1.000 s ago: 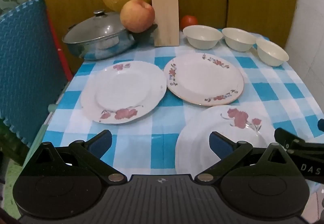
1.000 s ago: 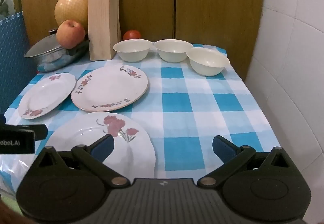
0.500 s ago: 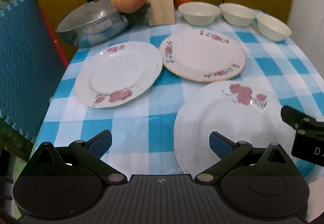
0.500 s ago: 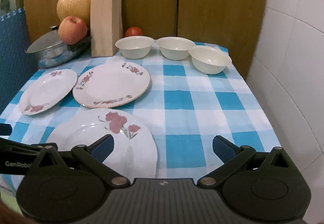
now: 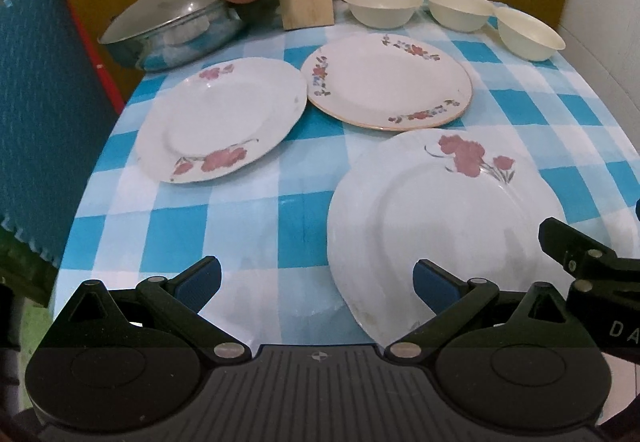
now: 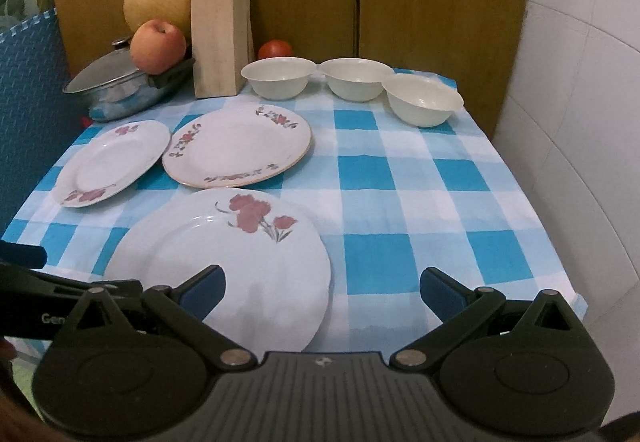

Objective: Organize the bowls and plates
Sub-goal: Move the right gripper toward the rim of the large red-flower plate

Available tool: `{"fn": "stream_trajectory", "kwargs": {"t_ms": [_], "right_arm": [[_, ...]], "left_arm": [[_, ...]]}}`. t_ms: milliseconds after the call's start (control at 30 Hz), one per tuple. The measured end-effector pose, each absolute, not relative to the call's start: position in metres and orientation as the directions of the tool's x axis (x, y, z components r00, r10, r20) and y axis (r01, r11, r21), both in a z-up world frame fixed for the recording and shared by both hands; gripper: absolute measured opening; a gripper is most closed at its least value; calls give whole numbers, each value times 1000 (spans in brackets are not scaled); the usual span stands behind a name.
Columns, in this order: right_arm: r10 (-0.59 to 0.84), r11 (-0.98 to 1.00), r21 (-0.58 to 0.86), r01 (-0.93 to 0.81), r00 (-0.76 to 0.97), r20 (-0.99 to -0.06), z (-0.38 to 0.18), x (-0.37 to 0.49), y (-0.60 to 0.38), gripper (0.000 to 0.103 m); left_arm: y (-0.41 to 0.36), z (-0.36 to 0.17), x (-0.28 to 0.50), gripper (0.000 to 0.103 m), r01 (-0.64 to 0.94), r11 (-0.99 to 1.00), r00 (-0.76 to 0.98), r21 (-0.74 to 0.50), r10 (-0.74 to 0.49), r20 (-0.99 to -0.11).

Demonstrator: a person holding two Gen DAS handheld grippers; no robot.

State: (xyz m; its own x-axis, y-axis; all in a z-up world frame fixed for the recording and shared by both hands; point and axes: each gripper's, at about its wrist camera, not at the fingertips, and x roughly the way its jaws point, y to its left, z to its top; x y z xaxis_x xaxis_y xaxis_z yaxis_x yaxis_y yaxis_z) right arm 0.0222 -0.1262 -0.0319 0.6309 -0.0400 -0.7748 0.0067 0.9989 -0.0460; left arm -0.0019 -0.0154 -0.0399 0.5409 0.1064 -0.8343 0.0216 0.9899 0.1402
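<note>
A: Table (image 6: 408, 178), checked cloth. Count the ware, largest first?

B: Three plates: nearest plate (image 5: 440, 218) at 5 o'clock in the left view, second plate (image 5: 220, 118) at 10, gold-rimmed plate (image 5: 388, 78) at 12. Three bowls (image 6: 354, 78) in a row at the far edge, 12 to 1.

A: Grippers?

B: Left gripper (image 5: 316, 280) and right gripper (image 6: 322, 288) both spread wide, holding nothing.

A: Change from a second ago?

B: The left gripper has advanced; the plates loom larger. Nothing on the table has moved.
</note>
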Motion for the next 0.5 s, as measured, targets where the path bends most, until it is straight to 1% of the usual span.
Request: {"fn": "stream_trajectory", "kwargs": {"t_ms": [500], "right_arm": [[-53,998,-57,13,636,-770,-31,16,-126,102]], "left_arm": [[-15,-40,-9,103,27,991,542,135,99,-834]]}}
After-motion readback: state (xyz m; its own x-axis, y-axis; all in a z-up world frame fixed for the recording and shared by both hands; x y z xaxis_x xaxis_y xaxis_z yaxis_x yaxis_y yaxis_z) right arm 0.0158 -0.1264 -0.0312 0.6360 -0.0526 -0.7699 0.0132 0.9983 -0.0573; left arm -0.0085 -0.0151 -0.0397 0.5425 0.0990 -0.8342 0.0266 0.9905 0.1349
